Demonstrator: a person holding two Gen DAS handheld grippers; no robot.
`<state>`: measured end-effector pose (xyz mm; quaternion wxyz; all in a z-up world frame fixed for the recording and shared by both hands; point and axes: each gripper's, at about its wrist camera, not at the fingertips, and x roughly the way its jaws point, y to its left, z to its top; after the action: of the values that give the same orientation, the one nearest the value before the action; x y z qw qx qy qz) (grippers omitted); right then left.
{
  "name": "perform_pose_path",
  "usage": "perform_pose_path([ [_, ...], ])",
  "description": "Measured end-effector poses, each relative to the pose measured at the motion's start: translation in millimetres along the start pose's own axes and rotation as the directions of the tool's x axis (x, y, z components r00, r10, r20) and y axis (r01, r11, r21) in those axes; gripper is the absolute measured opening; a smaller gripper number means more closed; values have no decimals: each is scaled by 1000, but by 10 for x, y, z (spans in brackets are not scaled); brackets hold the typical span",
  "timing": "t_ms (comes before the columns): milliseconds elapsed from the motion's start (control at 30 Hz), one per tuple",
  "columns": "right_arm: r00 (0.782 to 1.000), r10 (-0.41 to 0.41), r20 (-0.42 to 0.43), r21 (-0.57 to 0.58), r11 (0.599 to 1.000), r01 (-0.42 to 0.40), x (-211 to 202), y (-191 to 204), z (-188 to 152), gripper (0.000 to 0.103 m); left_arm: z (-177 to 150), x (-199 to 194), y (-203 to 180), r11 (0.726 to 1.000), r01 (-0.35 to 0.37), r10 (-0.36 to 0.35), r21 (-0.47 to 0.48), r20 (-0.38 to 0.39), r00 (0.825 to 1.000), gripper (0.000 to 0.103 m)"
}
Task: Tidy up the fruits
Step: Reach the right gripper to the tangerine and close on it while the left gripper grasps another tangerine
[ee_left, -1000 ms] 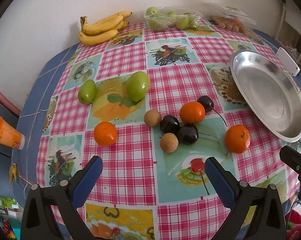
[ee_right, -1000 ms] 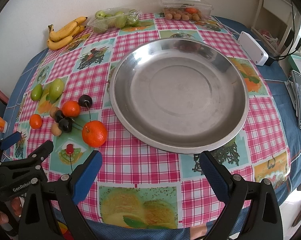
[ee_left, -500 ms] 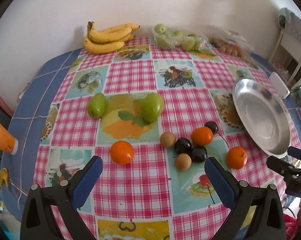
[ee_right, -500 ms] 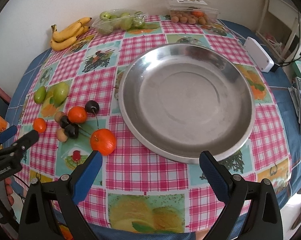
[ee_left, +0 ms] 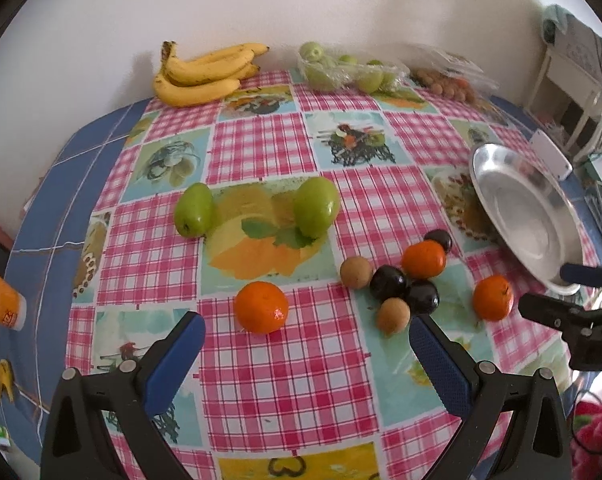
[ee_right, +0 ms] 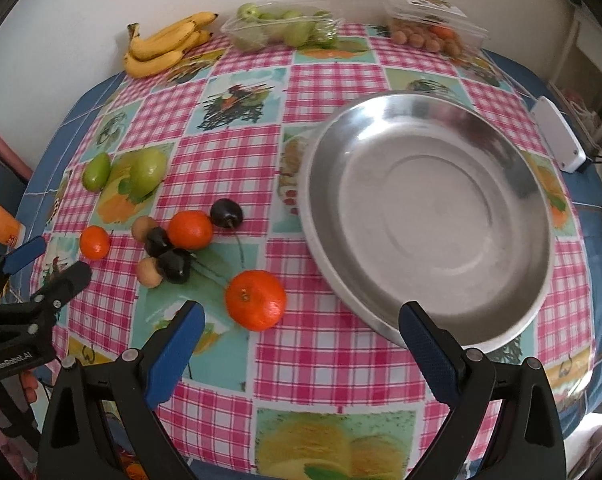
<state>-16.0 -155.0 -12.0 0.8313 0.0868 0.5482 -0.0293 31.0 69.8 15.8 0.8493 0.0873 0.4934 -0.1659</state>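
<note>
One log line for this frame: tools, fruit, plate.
left tool: open, empty | right tool: open, empty | loose fruit: on tablecloth | metal plate: no fruit yet

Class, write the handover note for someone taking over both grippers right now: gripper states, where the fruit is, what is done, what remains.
Left gripper: open, empty, just short of the leftmost orange.
Right gripper: open, empty, just short of the orange nearest the pan.
Metal pan: nothing in it.
Loose on the tablecloth: three oranges, two green fruits, three dark fruits, two small brown fruits.
Done: nothing moved into the pan.
Left: all the loose fruit, assuming the pan is its place.
</note>
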Motion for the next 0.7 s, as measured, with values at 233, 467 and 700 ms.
perform_pose_path([
  [233,999,37,-37,-22,999,-37,98,64,-3,98,8,111,141,1000,19,-19,3,-76,997,103],
  [467,997,58,-53,-67,996,-61,140,182,29,98,32,237,248,999,38,-36,13,-136,990,103],
  [700,996,76,-53,-123,989,-82,174,304,57,97,157,343,266,996,79,-69,50,-183,981,102],
])
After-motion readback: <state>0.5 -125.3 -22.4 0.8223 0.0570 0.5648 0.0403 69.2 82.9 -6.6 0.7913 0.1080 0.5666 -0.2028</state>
